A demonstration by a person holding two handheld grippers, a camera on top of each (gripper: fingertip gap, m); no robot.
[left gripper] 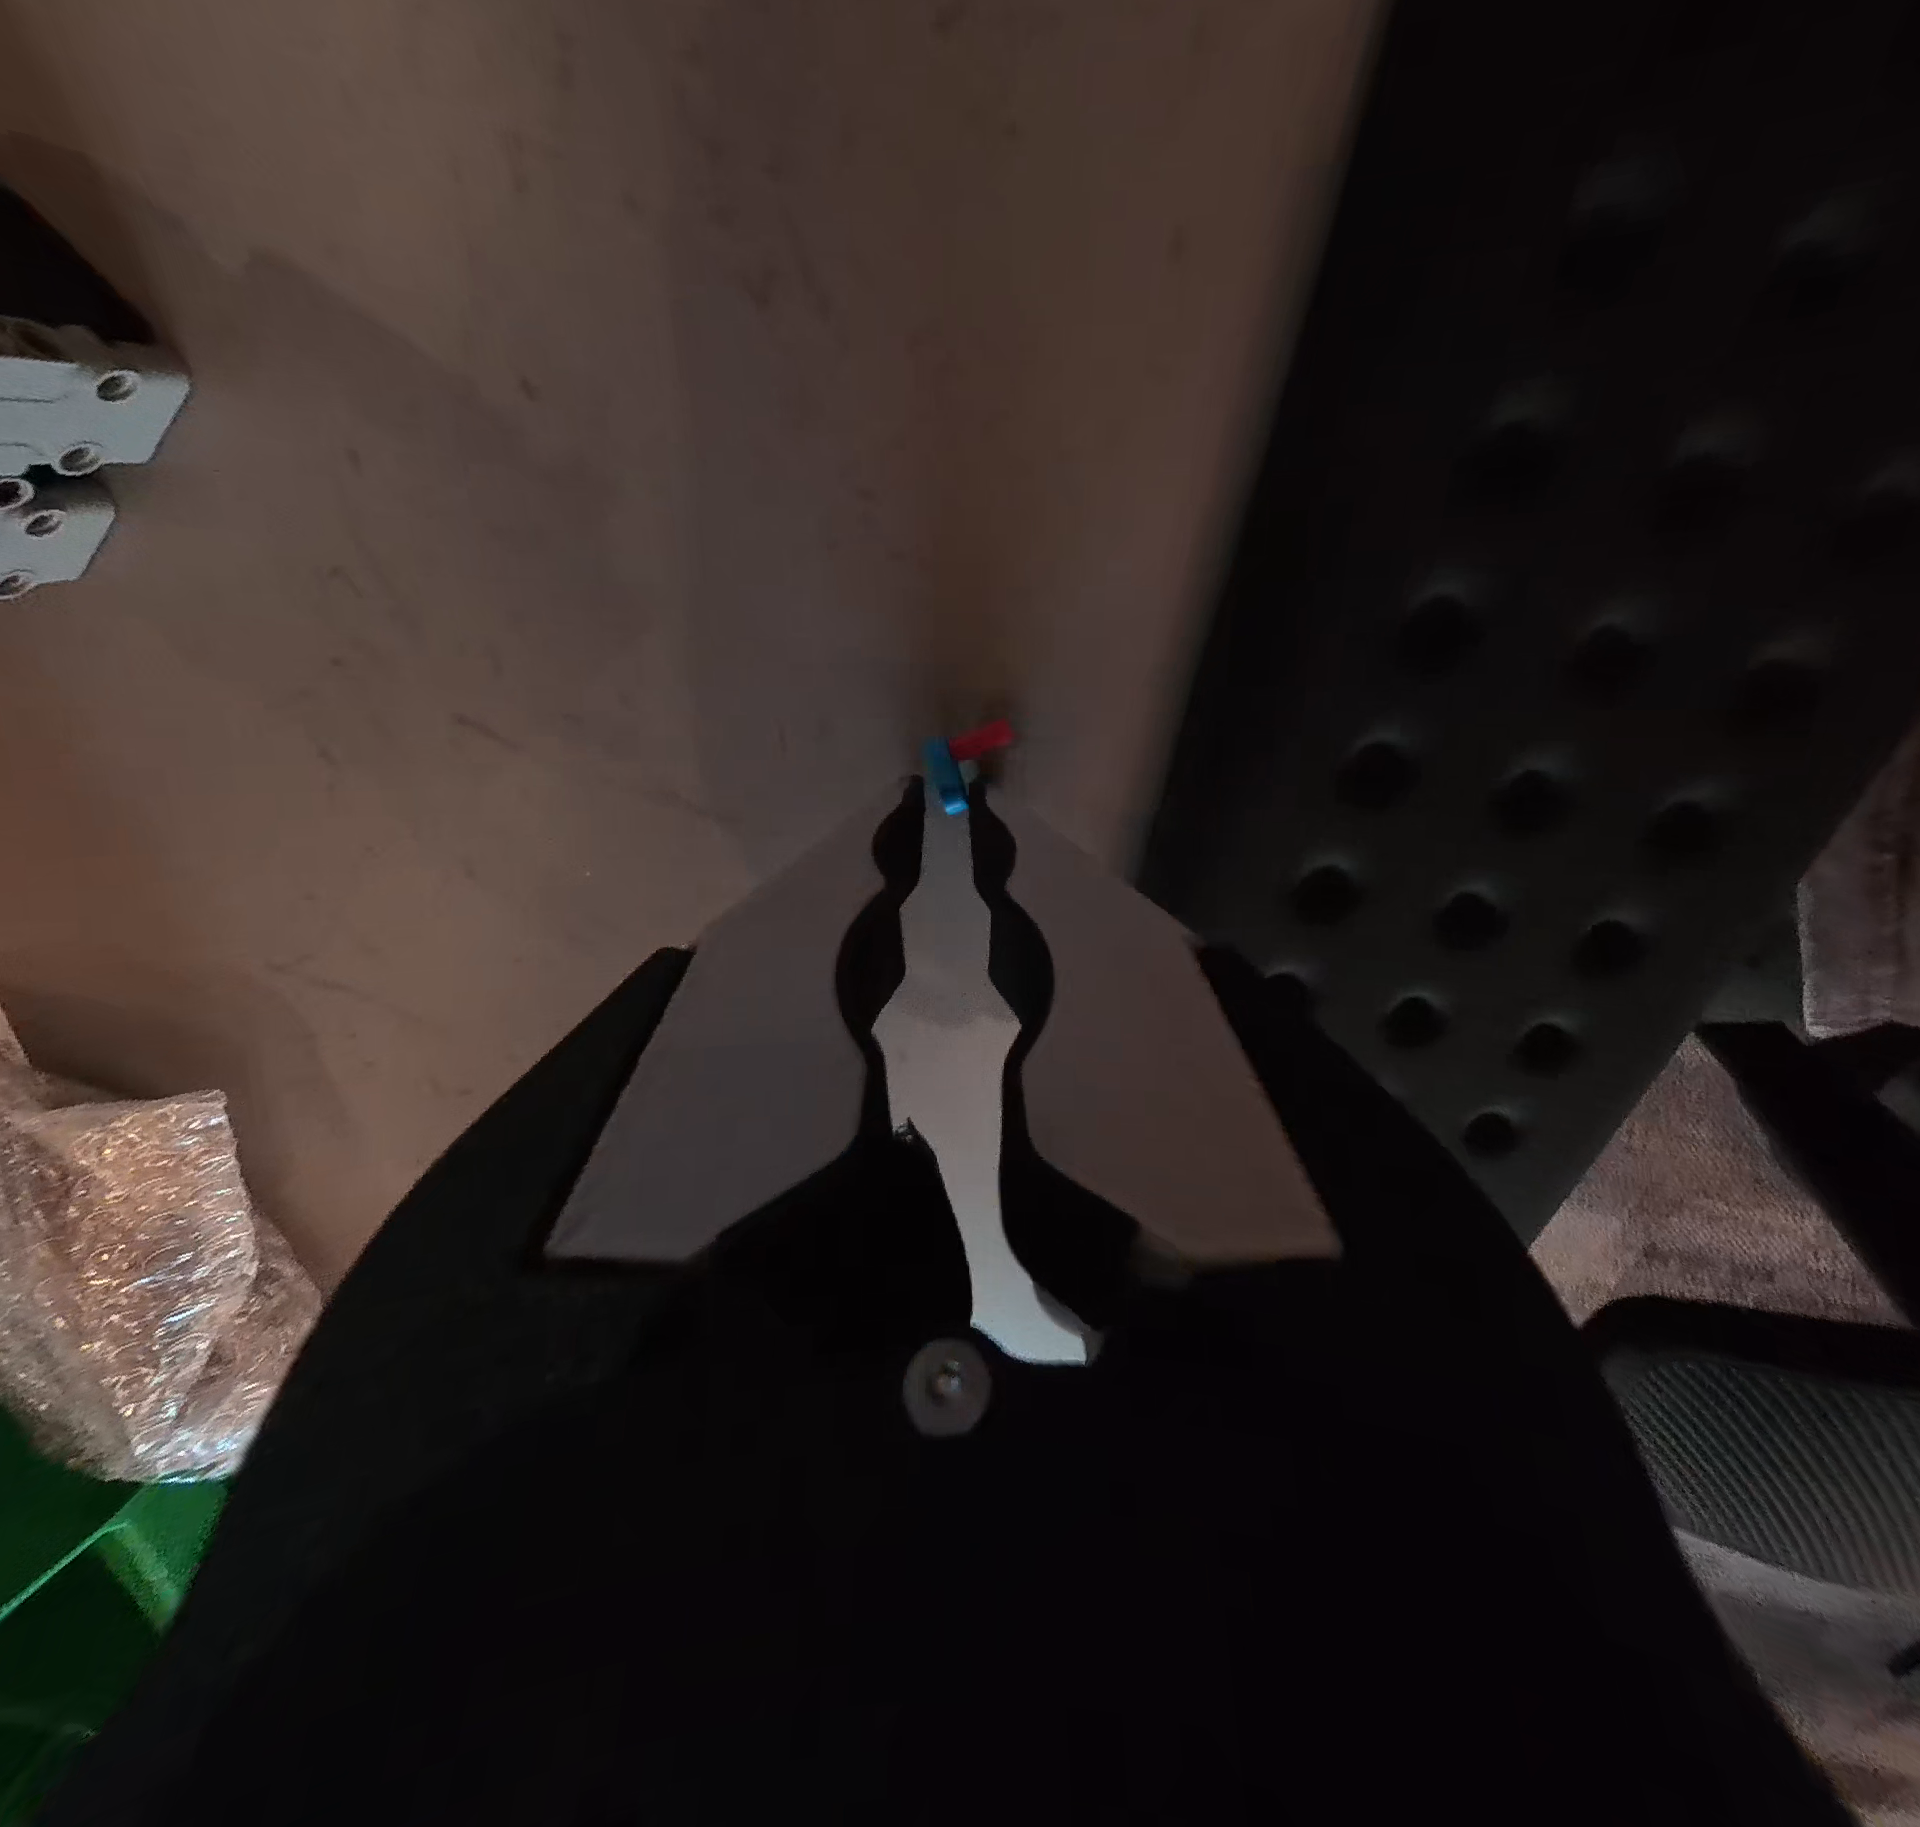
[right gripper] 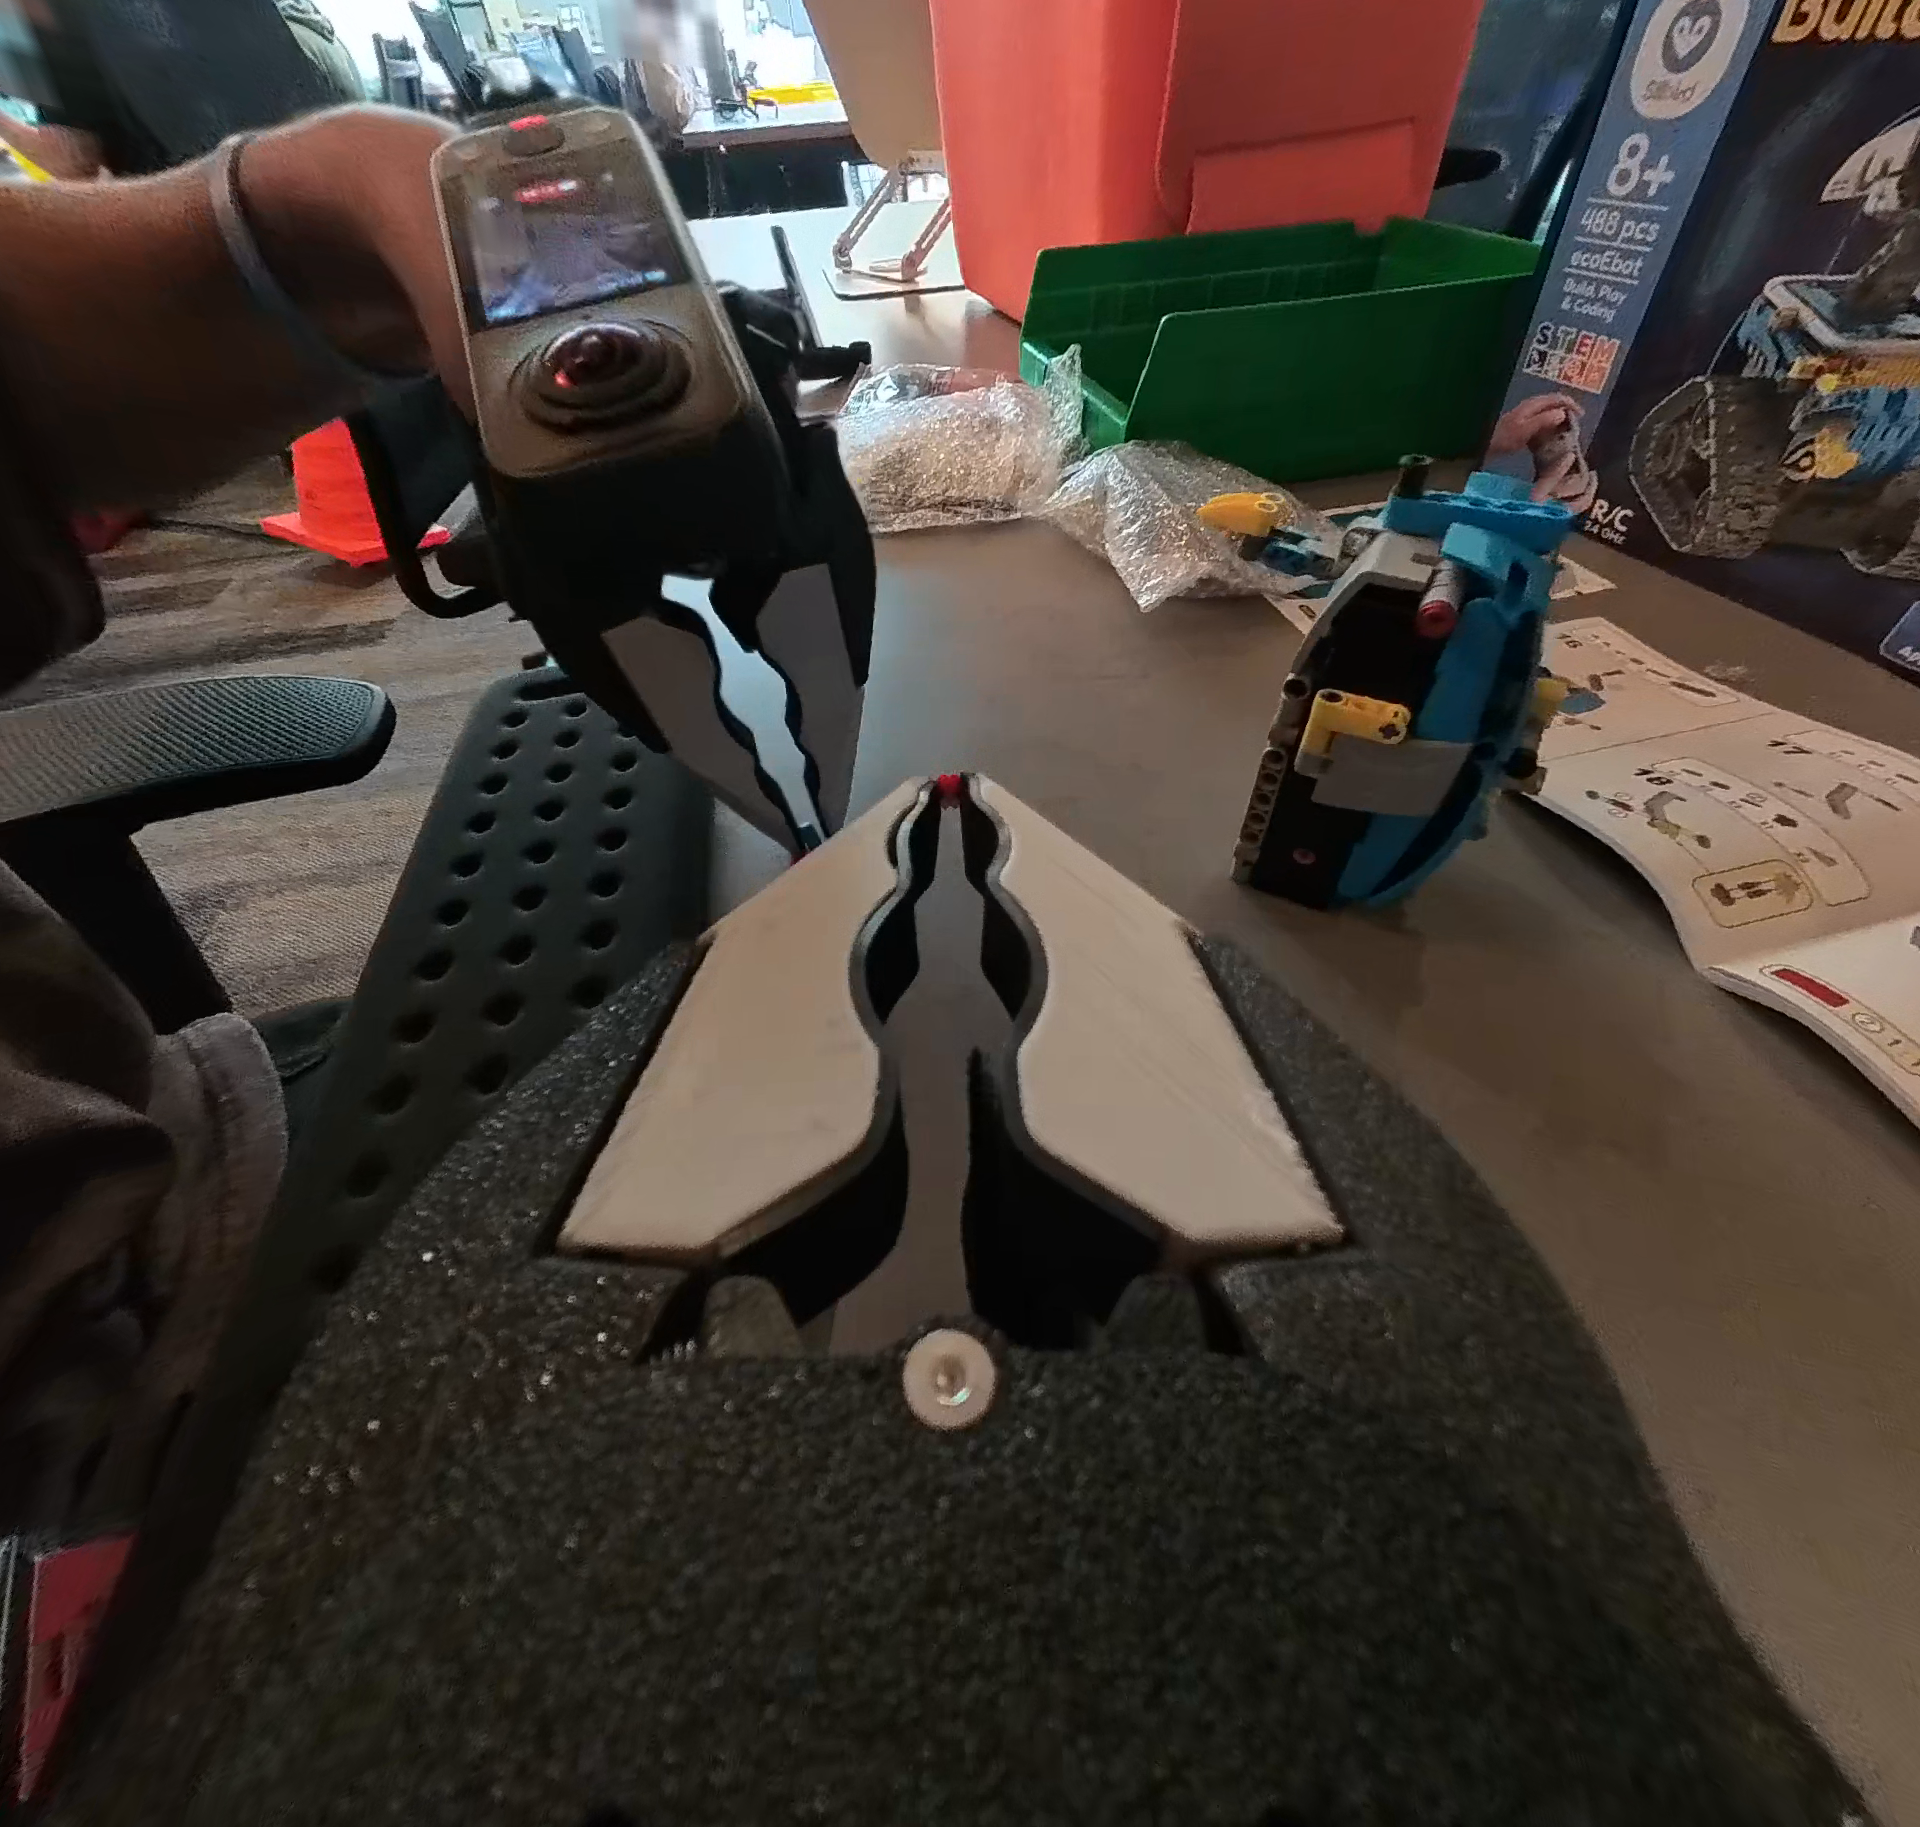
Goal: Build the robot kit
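In the left wrist view my left gripper [left gripper: 943, 792] points down at the brown table [left gripper: 623, 427] and is shut on a small blue piece [left gripper: 945, 778]. A small red piece [left gripper: 985, 738] sits right beyond the blue one, close to or touching it. In the right wrist view my right gripper [right gripper: 948, 790] is shut on the small red piece [right gripper: 948, 785] just above the table [right gripper: 1091, 738]. The left gripper [right gripper: 810, 837], held by a hand [right gripper: 208, 302], comes down from the left, its tips close beside mine.
A half-built blue, grey and black brick model [right gripper: 1392, 717] stands to the right, by an open instruction booklet [right gripper: 1714, 842]. Behind are bubble-wrap bags [right gripper: 956, 447], a green bin [right gripper: 1278, 343], an orange box [right gripper: 1195, 84] and the kit box [right gripper: 1766, 271]. A black perforated chair [right gripper: 520, 842] stands left of the table. The grippers' ends are close to 15 centimeters from one another.
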